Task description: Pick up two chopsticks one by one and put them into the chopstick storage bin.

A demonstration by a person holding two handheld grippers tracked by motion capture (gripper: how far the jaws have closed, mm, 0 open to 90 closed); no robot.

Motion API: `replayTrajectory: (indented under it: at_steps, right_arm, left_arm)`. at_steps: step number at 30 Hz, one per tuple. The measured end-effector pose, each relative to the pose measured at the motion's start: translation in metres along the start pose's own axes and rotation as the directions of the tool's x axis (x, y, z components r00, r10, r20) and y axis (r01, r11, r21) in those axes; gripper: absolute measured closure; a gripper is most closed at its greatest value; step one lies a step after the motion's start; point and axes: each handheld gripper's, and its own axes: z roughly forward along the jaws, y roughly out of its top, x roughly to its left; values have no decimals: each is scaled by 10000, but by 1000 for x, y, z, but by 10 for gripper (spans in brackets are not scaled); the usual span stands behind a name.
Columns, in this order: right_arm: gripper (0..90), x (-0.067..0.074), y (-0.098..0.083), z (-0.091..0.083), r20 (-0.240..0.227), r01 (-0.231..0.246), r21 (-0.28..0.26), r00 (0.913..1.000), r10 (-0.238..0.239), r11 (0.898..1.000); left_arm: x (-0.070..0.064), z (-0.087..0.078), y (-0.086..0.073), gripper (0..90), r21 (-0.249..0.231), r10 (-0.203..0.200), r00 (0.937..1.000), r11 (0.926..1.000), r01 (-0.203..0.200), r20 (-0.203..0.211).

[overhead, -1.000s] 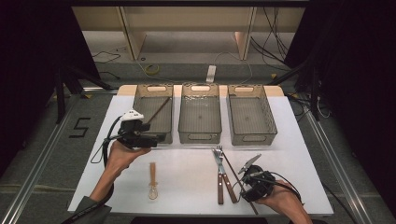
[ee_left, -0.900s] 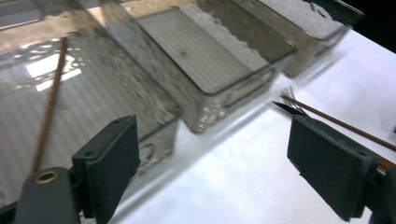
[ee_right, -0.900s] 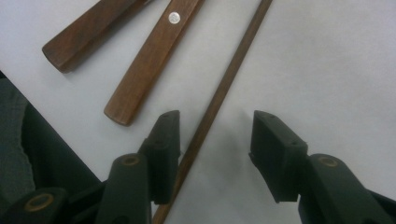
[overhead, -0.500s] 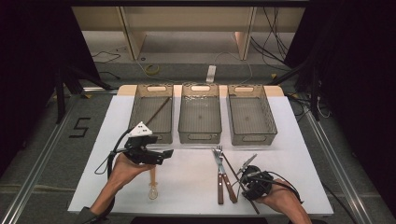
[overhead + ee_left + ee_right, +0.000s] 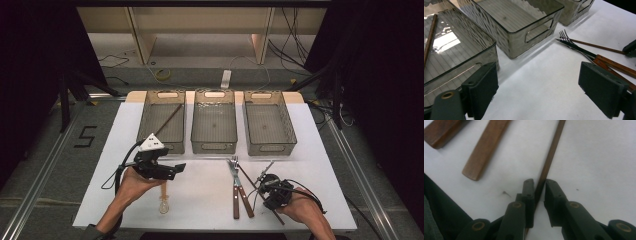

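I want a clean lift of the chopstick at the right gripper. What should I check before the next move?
1. Chopstick lies between the jaws of the right gripper, which have just been closing: ok.
2. Pads pressing firmly on it: cannot tell.
3. Wooden handles beside it stay outside the jaws: ok.
4. Left bin, already holding one chopstick, has room: ok.
5. Left gripper open and holding nothing: ok.
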Motion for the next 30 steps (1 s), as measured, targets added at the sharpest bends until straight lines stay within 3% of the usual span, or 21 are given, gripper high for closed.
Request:
replayTrajectory:
  at_steps: [14, 30]
  right_arm:
    - [851, -20, -4, -1, 92, -774, 40, 9970, 774, 9970]
    - [854, -30, -14, -14, 254, -770, -241, 9967, 776, 9967]
  left_arm:
    - [0, 2, -1, 155, 99, 129, 9999, 9999, -128, -48]
    - [-2, 3, -1, 156, 86, 185, 9998, 9998, -185, -8]
